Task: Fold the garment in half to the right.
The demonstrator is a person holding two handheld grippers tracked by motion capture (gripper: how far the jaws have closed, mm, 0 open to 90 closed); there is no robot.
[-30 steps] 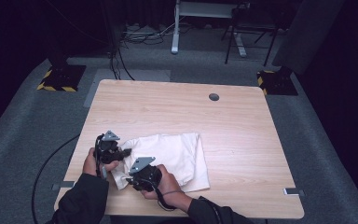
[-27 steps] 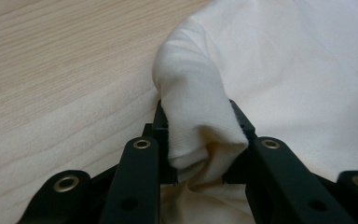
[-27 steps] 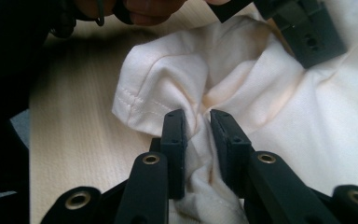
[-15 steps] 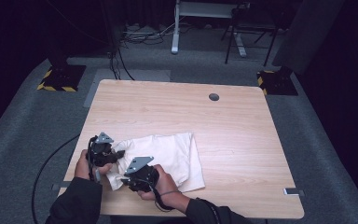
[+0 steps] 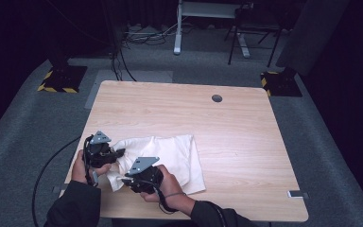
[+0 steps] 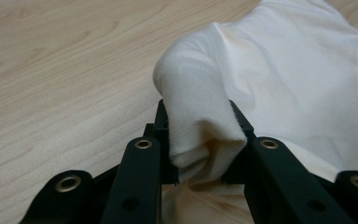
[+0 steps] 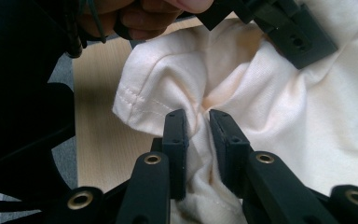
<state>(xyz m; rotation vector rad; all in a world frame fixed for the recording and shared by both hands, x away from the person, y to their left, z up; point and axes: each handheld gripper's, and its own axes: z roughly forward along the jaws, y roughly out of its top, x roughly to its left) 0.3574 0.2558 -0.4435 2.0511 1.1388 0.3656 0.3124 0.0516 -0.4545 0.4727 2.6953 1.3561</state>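
The left gripper point(image 5: 118, 153) pinches a bunched fold of the one white cloth point(image 5: 170, 153), and the right gripper point(image 5: 118, 179) nips a hemmed fold of the same cloth just beside it. There are two grippers, each in one hand. The cloth lies on the near left part of the wooden table point(image 5: 246, 137). No writing can be read.

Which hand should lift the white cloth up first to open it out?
Probably the left. The left gripper pinches a thick fold of the white cloth at its outer edge; the right gripper grips bunched fabric nearer the person.
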